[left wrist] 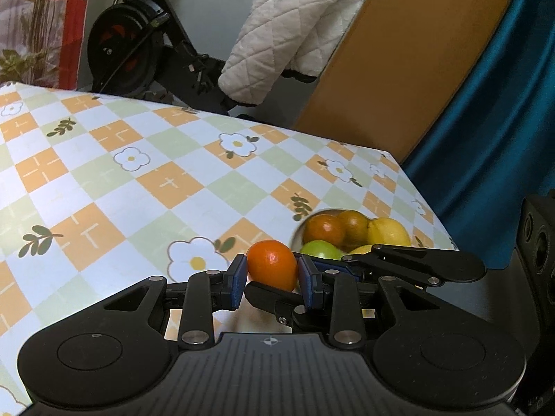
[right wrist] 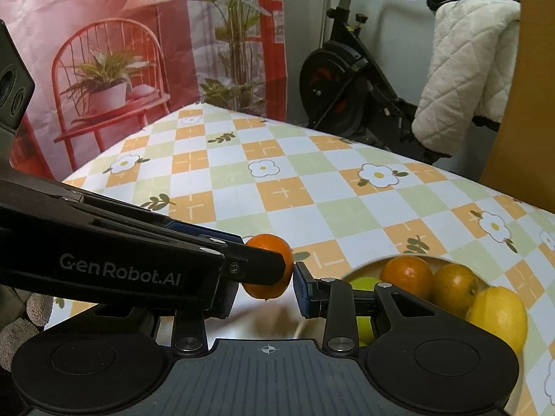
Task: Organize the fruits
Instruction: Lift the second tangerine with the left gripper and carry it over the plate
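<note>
Your left tool (left wrist: 272,279) holds a small orange (left wrist: 273,264) between its blue pads, lifted above the table (left wrist: 104,180). Your right tool (right wrist: 263,286) is narrowed around that same orange, though whether it grips is unclear. To the right, the bowl (left wrist: 297,234) already holds several fruits; this orange still needs placing.

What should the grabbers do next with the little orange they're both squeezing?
Probably one should let go. The small orange is pinched by both the left gripper and the right gripper, lifted above the table. The bowl of fruit lies just to the right, so the right gripper could carry it there once the left opens.
</note>
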